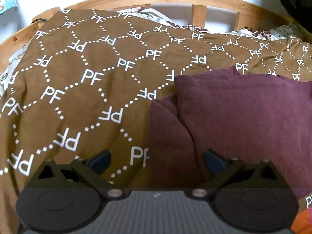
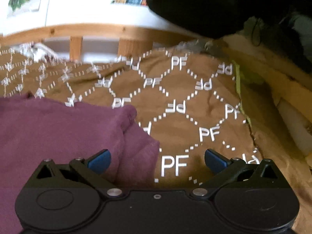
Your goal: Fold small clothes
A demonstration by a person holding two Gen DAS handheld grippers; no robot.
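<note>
Blue pads tip the black fingers of both grippers, and both stand spread wide with nothing clasped between them. The left gripper (image 1: 157, 160) hovers over the left edge of a maroon garment (image 1: 243, 120), one pad above the brown cover and the other above the maroon cloth; whether either pad touches fabric cannot be told. The right gripper (image 2: 157, 160) hangs likewise released over the garment's right edge (image 2: 58, 132), its left pad over maroon, its right pad over the cover.

That garment lies folded on the near part of the bed, with a layered flap showing at each side edge. Beneath it spreads a brown cover printed with white "PF" letters and dotted diamonds (image 1: 81, 81), reaching to the bed's far edge. A patterned white sheet (image 1: 148, 14) peeks out past the cover at that far edge. Beyond runs a pale wooden bed rail with upright slats (image 1: 198, 15), and behind it a white wall. Something dark (image 2: 224, 5) fills the upper right of the right wrist view, too shadowed to make out.
</note>
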